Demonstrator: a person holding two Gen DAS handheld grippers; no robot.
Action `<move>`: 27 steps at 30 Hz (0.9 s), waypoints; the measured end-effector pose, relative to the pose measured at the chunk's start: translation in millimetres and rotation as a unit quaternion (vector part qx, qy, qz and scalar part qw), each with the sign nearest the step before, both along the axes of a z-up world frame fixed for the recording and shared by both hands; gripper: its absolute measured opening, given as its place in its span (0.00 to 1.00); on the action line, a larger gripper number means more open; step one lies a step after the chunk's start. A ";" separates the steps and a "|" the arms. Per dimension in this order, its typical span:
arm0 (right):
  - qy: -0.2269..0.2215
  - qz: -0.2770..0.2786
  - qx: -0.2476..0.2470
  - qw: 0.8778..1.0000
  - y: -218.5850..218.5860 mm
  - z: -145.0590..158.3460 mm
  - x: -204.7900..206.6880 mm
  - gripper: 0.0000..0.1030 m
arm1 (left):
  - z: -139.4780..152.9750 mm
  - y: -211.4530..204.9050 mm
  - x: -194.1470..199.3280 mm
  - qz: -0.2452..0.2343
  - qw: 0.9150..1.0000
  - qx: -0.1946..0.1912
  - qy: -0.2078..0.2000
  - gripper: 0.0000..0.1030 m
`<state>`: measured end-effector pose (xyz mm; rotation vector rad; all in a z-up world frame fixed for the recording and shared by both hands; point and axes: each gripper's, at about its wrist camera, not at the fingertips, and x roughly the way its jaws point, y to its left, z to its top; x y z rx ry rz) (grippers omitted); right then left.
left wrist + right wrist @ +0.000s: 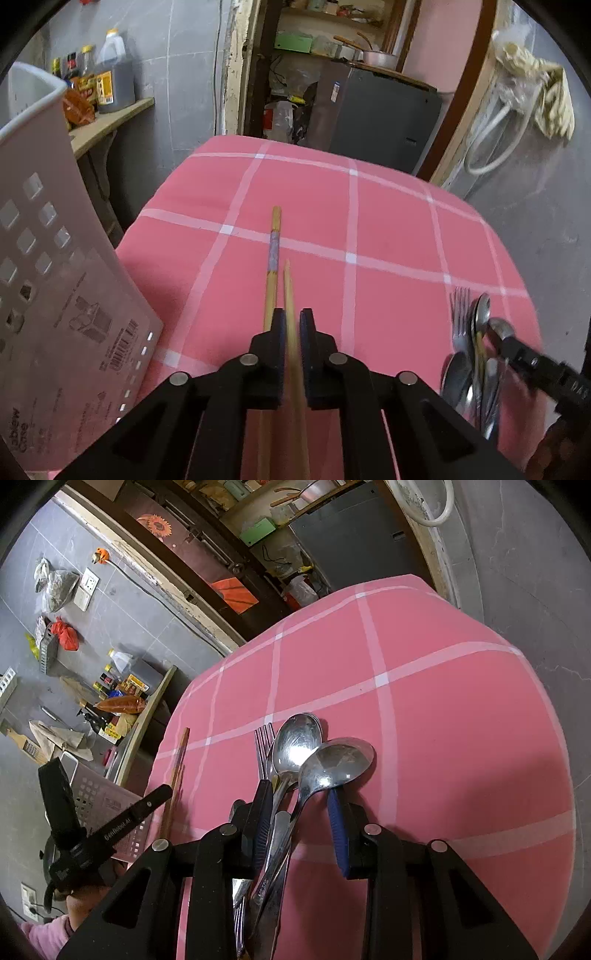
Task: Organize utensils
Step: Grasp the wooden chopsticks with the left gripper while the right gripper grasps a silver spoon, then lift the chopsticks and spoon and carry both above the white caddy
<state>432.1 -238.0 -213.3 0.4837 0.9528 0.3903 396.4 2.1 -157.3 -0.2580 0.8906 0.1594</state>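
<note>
Two wooden chopsticks lie on the pink checked tablecloth (pixel 388 221). My left gripper (pixel 292 317) is nearly shut around the nearer chopstick (pixel 291 314); the other chopstick (pixel 273 258), with a silver band, lies just left of its fingers. A pile of metal spoons (pixel 295 746) and a fork (pixel 263 749) lies on the cloth. My right gripper (pixel 301 794) is open and straddles the pile's handles, with blue pads (pixel 338 830) on the fingers. The pile also shows in the left wrist view (pixel 469 354), with the right gripper (pixel 517 350) over it.
A white perforated plastic basket (pixel 55 258) stands at the table's left edge; it also shows in the right wrist view (pixel 107 805). A shelf with bottles (pixel 107 81) is beyond it. A dark fridge (pixel 373 110) stands past the table's far edge.
</note>
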 end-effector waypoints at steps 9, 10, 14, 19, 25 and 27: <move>0.003 0.003 0.003 1.000 -1.5 -2.0 -0.2 0.26 | -1.3 4.9 1.8 0.005 1.000 0.015 0.019 0.43; 0.005 0.003 0.005 1.000 -1.7 -2.2 0.1 0.26 | -3.8 5.9 3.3 0.001 1.000 0.008 0.026 0.43; 0.013 0.006 0.009 1.000 -0.9 -3.1 2.6 0.26 | -5.6 6.9 4.0 -0.016 0.999 -0.006 0.040 0.42; 0.028 0.005 0.024 0.999 -0.3 -6.0 8.5 0.26 | -5.3 -0.2 -1.7 -0.030 0.998 0.000 0.057 0.26; 0.049 -0.008 0.058 0.997 -2.9 -12.8 11.2 0.24 | -4.1 3.0 -1.8 -0.040 0.995 -0.026 0.088 0.12; 0.055 -0.014 0.068 0.996 -4.3 -14.9 9.9 0.14 | -4.0 6.8 -0.4 -0.046 0.993 -0.046 0.100 0.12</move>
